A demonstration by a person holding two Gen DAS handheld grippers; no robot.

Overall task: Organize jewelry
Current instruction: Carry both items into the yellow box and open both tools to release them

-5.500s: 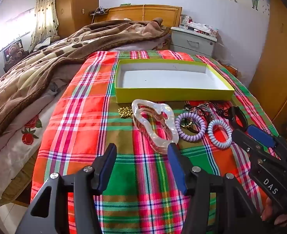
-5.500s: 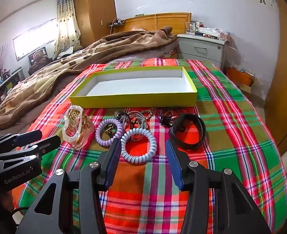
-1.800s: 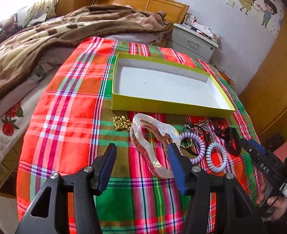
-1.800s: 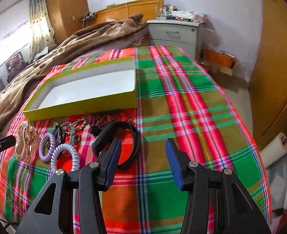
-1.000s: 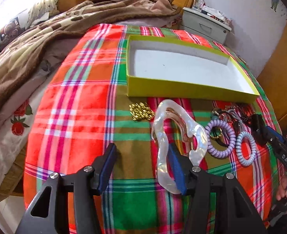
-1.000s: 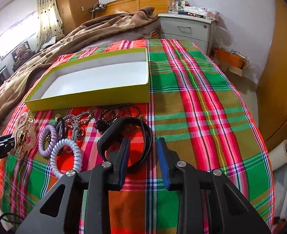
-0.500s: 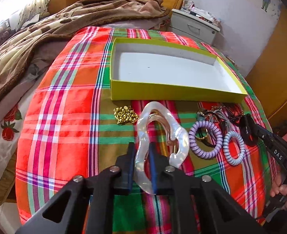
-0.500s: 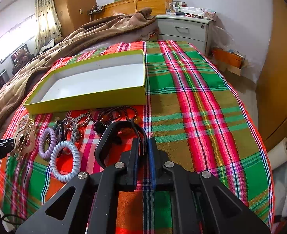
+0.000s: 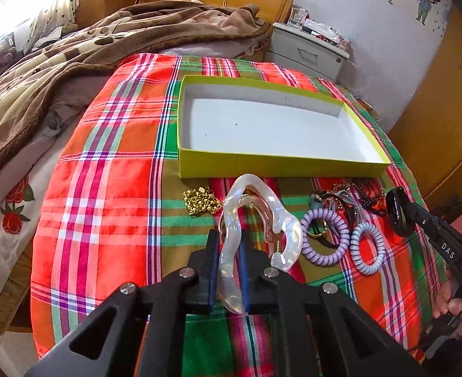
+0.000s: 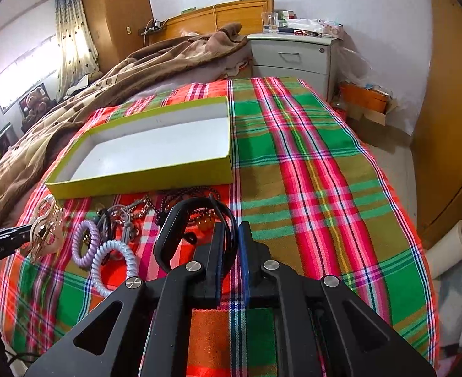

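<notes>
**Both grippers clamped on a piece, box waiting empty**

Left wrist view is showing the clear hair claw (image 9: 256, 220) being pinched on its near left lobe by the left gripper (image 9: 227, 270), whose two pads are closing flat against the plastic. The claw is looking stiff, glossy and light; the smooth curved surface is probably slippery, so a hold low on the thick lobe, away from the spring hinge, seems the safest place. It is sitting on the plaid cloth (image 9: 105, 188), just in front of the yellow-green box (image 9: 281, 166), which is standing empty.

Right wrist view is showing the right gripper (image 10: 231, 264) closing on the right side of the black band (image 10: 171, 235). The band is looking flexible and light, likely to sag or swing once lifted, so gripping across its strap rather than its tip seems wise.

Spreading outward, a lavender coil tie (image 9: 325, 235) and a pale blue coil tie (image 9: 367, 248) are lying side by side between the two held pieces, soft and springy. A gold chain heap (image 9: 201, 201) is sitting just left of the claw, loose and likely to slip through pads. Dark beads and cords (image 9: 356, 193) are tangling near the box's front wall.
</notes>
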